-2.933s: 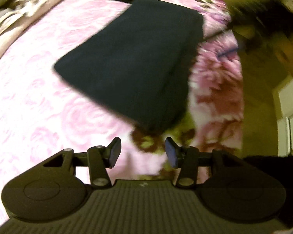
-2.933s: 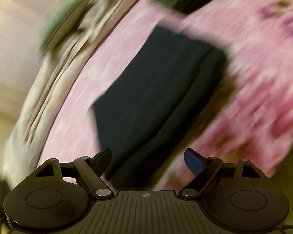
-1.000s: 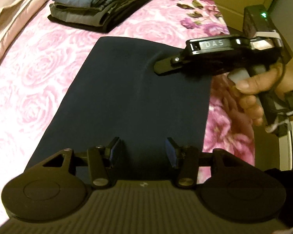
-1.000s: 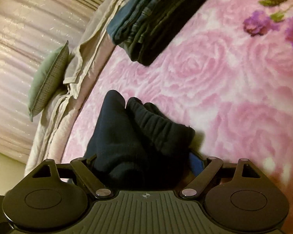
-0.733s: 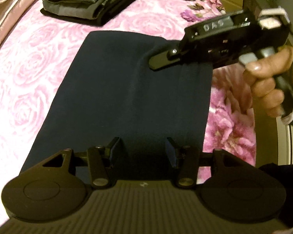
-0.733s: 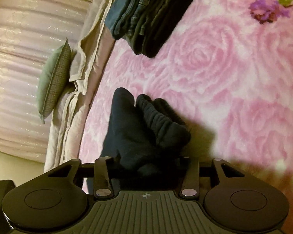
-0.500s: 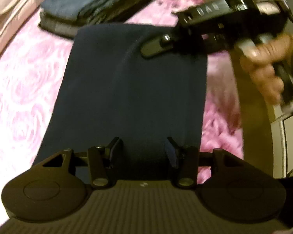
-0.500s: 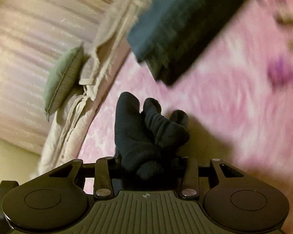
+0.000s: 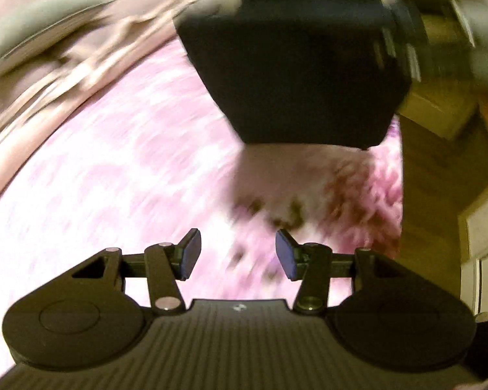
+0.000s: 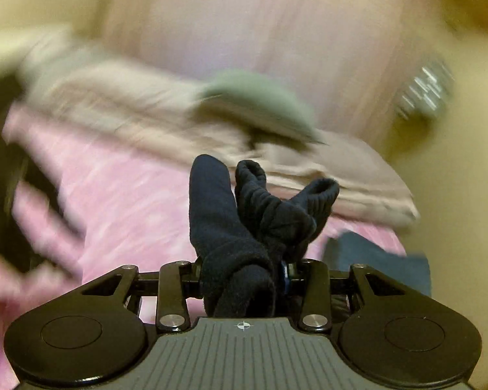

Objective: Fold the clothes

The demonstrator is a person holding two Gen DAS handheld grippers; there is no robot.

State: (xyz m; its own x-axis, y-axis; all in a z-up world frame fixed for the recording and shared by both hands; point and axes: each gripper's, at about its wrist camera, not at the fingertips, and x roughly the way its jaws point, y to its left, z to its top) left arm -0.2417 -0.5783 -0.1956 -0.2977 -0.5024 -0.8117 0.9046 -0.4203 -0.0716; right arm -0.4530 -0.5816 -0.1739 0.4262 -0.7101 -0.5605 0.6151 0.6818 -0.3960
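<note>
1. Left gripper (image 9: 237,253): jaws apart, empty, lower centre, over the pink floral bedspread (image 9: 114,169).
2. Right gripper (image 10: 244,279): clamped on the dark folded garment (image 10: 240,227), which hangs upper centre-right in the left view.
3. Green cushion (image 10: 257,97) and beige bedding (image 10: 130,104) blurred behind.

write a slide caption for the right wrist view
Right gripper shut on bunched dark garment above pink floral bedspread.

Left gripper (image 9: 237,253) – jaws spread wide, pads (image 9: 189,253) facing each other, nothing between them, held up in the air. Right gripper (image 10: 244,276) – jaws drawn in tight, clamped on bunched dark fabric (image 10: 244,227) sticking up between the fingers.
</note>
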